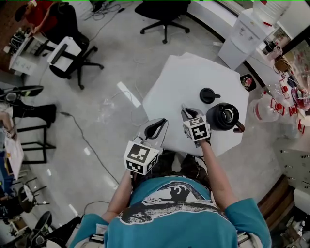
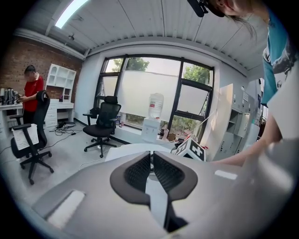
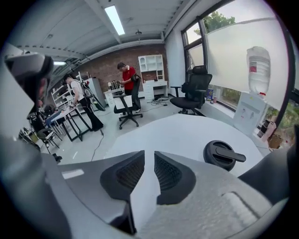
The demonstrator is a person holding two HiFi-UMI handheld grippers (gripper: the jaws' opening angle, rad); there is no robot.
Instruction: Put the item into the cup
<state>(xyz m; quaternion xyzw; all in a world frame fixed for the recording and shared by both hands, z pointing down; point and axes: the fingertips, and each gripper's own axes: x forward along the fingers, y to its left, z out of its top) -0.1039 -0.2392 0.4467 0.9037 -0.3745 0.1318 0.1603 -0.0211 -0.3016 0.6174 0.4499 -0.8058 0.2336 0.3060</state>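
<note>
On the white table (image 1: 193,77) stands a black cup (image 1: 224,116) with a handle, and its mouth faces up. What lies inside it I cannot tell. A black lid (image 1: 209,95) rests on the table just behind the cup. My right gripper (image 1: 186,110) hovers over the table's near edge, just left of the cup. In the right gripper view its jaws (image 3: 149,156) stand slightly apart with nothing between them, and the lid (image 3: 222,155) lies ahead to the right. My left gripper (image 1: 159,125) hangs at the table's near-left edge; its jaws (image 2: 152,158) are together and empty.
A black office chair (image 1: 164,14) stands beyond the table and another (image 1: 72,55) is at the far left. A white water dispenser (image 1: 244,34) and cluttered shelves (image 1: 286,82) line the right side. A person in red (image 2: 32,88) stands at a desk.
</note>
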